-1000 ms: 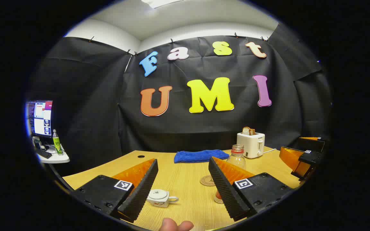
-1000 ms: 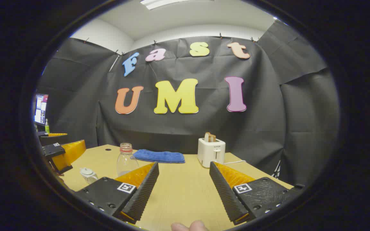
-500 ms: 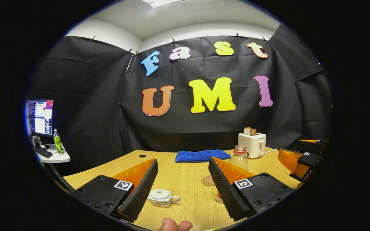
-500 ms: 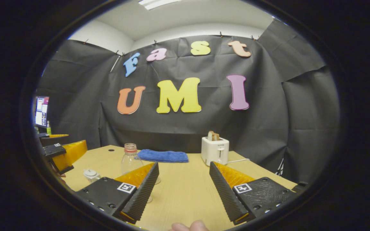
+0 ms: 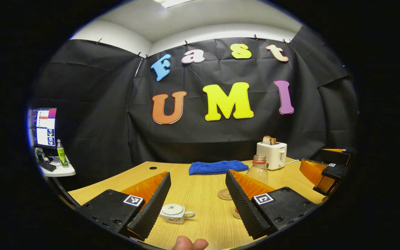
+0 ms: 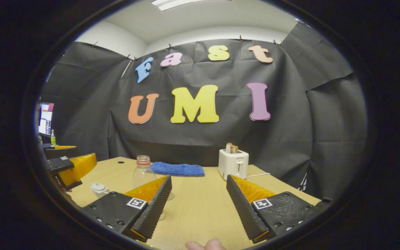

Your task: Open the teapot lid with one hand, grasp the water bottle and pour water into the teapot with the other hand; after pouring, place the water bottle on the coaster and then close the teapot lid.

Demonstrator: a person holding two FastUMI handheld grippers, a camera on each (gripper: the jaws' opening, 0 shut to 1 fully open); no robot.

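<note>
Left gripper [image 5: 197, 205] wide open, empty, above near table edge; teapot [image 5: 174, 213], lid on, just ahead between fingers, nearer this hand. Right gripper [image 6: 198, 205] wide open, empty; bottle [image 6: 143, 172] upright ahead-left, probably farther, beside coaster [image 5: 225, 194].

In the left gripper view, the water bottle [image 5: 257, 170] has its lower body hidden behind a finger [image 5: 241, 201] of the left tongs [image 5: 194, 203]. The coaster [image 5: 225, 194] is partly covered by that finger. The right tongs [image 5: 319, 173] are cut off at the edge. In the right gripper view, the teapot [image 6: 99, 189] is too small to show detail.
</note>
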